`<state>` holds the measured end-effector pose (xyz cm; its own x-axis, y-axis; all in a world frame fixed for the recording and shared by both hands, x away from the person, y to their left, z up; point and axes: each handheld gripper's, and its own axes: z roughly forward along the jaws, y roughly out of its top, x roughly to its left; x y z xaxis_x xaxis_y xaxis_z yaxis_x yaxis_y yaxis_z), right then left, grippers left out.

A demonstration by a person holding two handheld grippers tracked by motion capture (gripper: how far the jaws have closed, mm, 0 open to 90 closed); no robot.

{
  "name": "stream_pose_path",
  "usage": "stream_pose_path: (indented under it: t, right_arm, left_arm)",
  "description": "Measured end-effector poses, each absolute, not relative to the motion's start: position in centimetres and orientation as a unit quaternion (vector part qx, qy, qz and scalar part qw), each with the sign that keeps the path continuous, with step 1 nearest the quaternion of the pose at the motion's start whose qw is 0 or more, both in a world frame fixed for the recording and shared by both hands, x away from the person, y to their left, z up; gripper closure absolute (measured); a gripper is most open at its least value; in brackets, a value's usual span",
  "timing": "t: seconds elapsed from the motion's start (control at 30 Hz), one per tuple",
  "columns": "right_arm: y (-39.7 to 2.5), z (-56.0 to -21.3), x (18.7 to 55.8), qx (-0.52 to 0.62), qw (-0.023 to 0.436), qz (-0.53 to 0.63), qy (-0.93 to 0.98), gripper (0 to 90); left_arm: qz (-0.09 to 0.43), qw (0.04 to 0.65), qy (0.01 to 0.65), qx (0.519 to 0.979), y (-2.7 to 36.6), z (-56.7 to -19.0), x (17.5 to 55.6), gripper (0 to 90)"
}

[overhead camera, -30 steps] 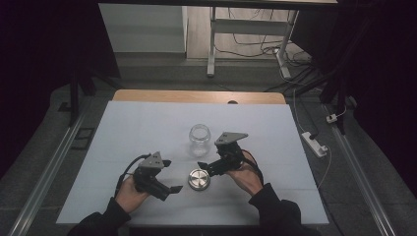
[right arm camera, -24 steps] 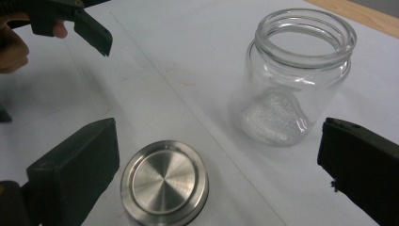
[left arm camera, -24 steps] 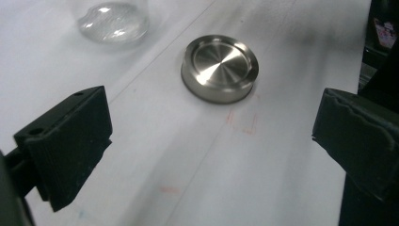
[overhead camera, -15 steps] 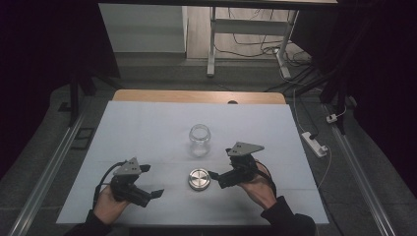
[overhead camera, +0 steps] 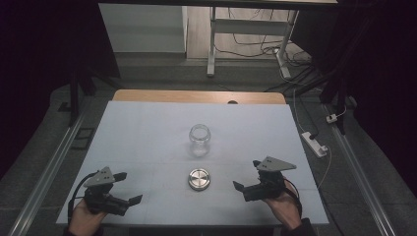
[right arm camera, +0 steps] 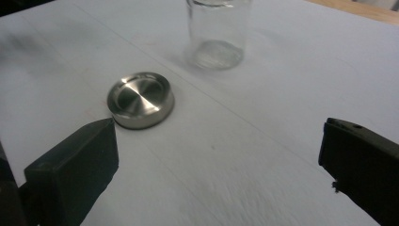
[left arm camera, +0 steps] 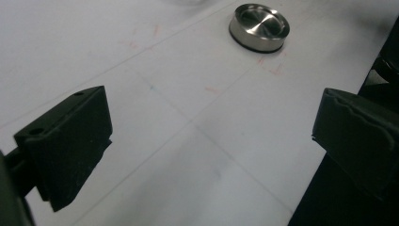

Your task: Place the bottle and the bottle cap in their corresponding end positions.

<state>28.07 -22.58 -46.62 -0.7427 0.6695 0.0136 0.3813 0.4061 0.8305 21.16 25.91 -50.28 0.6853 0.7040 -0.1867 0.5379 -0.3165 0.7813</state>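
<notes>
While apart, lid [overhead camera: 198, 178] between grippers' fingers [overhead camera: 238, 186].

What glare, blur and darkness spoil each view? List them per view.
High view: room edges fall to black, the white table is evenly lit, the glass jar looks faint. Left gripper view: the steel lid shows streaked glare, near jaws soft. Right gripper view: lid shiny, jaws blurred, jar cut off at the top.
</notes>
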Motion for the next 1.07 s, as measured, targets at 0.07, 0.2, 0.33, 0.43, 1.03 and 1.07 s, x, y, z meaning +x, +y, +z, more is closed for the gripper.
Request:
stream_pose_path:
  t: [0.07, 0.2, 0.33, 0.43, 1.03, 1.07]
  right_arm:
    - [-23.4, -46.8, 27.6, 0.327, 0.171, 0.439, 0.819, 0.0]
    - [-24.9, -47.3, 26.7, 0.342, 0.186, 0.424, 0.818, 0.0]
    - [-26.2, -48.0, 25.9, 0.359, 0.190, 0.411, 0.816, 0.0]
    - [-27.1, -48.5, 25.3, 0.371, 0.198, 0.398, 0.815, 0.0]
    - [-29.3, -49.5, 23.3, 0.408, 0.186, 0.368, 0.815, 0.0]
    - [-29.2, -49.5, 23.3, 0.408, 0.186, 0.366, 0.815, 0.0]
  left_arm:
    - [0.096, 0.440, 0.393, 0.802, 26.5, -50.4, 20.7, 0.0]
    - [0.094, 0.436, 0.408, 0.797, 27.5, -50.7, 19.9, 0.0]
    - [0.099, 0.427, 0.418, 0.796, 28.1, -51.0, 19.2, 0.0]
    - [0.103, 0.421, 0.425, 0.794, 28.4, -51.3, 18.8, 0.0]
    - [0.096, 0.382, 0.462, 0.795, 29.7, -52.3, 17.5, 0.0]
    - [0.095, 0.383, 0.461, 0.795, 29.7, -52.3, 17.6, 0.0]
